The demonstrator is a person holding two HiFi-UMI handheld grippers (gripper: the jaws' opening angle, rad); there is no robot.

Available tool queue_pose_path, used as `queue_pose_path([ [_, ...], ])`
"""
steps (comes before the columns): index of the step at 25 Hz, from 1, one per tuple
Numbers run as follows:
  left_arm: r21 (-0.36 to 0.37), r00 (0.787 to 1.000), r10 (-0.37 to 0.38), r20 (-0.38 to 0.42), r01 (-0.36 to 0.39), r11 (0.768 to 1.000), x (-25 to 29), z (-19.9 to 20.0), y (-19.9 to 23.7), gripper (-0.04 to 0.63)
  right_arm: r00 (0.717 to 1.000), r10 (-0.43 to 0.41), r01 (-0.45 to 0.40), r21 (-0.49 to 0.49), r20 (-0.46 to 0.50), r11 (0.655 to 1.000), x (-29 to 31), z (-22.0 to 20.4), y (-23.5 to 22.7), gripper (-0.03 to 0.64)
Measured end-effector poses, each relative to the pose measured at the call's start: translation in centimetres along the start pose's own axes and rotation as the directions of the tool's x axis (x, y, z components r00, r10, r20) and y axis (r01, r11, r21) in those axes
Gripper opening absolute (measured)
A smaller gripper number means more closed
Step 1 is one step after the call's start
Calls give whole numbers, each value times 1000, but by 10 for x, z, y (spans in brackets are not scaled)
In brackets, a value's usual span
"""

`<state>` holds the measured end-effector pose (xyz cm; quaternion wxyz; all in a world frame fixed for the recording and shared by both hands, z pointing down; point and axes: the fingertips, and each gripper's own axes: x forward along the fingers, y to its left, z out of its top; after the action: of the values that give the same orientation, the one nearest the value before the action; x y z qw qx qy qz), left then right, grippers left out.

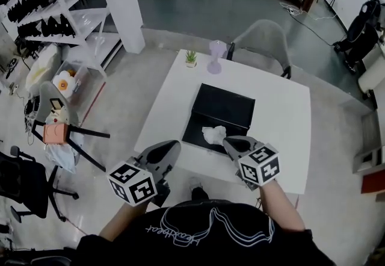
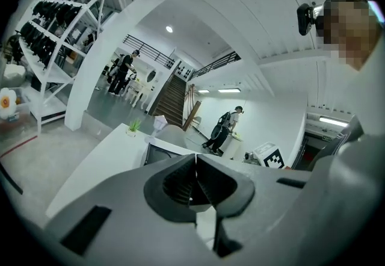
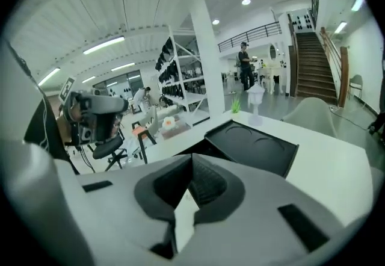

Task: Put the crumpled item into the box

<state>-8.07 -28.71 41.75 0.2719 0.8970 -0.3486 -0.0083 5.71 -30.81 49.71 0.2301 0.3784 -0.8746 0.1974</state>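
A black box (image 1: 198, 131) lies open on the white table (image 1: 283, 132), its lid (image 1: 224, 104) flat behind it. The crumpled white item (image 1: 213, 135) rests in the box's near half. My right gripper (image 1: 228, 142) hovers just right of it at the box's near right corner, shut and empty. My left gripper (image 1: 174, 147) hangs at the table's near edge, left of the box, also shut and empty. In the left gripper view the jaws (image 2: 194, 159) meet above the table. In the right gripper view the jaws (image 3: 192, 161) are shut, with the black lid (image 3: 255, 145) beyond them.
A small potted plant (image 1: 190, 58) and a lilac vase (image 1: 215, 57) stand at the table's far edge. A grey chair (image 1: 264, 42) sits behind the table. A white pillar (image 1: 123, 3), shelving (image 1: 54, 6), a stool (image 1: 57, 132) and a black office chair (image 1: 24, 183) are at the left.
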Motion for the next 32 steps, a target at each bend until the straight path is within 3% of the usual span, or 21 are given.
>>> queue_pose_path([
  [3,-20,999,-38,-4,38,999,4,-1,-12,8,995,17,-18,15,100,1000,-23,13,14,3],
  [6,-16,998,-67,-5,67,998,5,-2,-22,8,973,57,-65,27,225,998,-46,28,31,3],
  [10,-8,995,-100,-1,100,995,4,-5,-40,8,901,90,-126,58,425,990,-80,48,49,3],
  [12,-5,993,-119,2,119,993,2,-5,-49,8,872,98,-146,64,479,987,-92,54,56,3],
  [21,-4,986,-164,19,164,986,-5,-5,-72,8,848,140,-169,9,511,986,-107,54,77,3],
  [32,6,989,-147,25,147,989,-10,-6,-71,8,853,155,-184,10,498,983,-105,52,79,3],
])
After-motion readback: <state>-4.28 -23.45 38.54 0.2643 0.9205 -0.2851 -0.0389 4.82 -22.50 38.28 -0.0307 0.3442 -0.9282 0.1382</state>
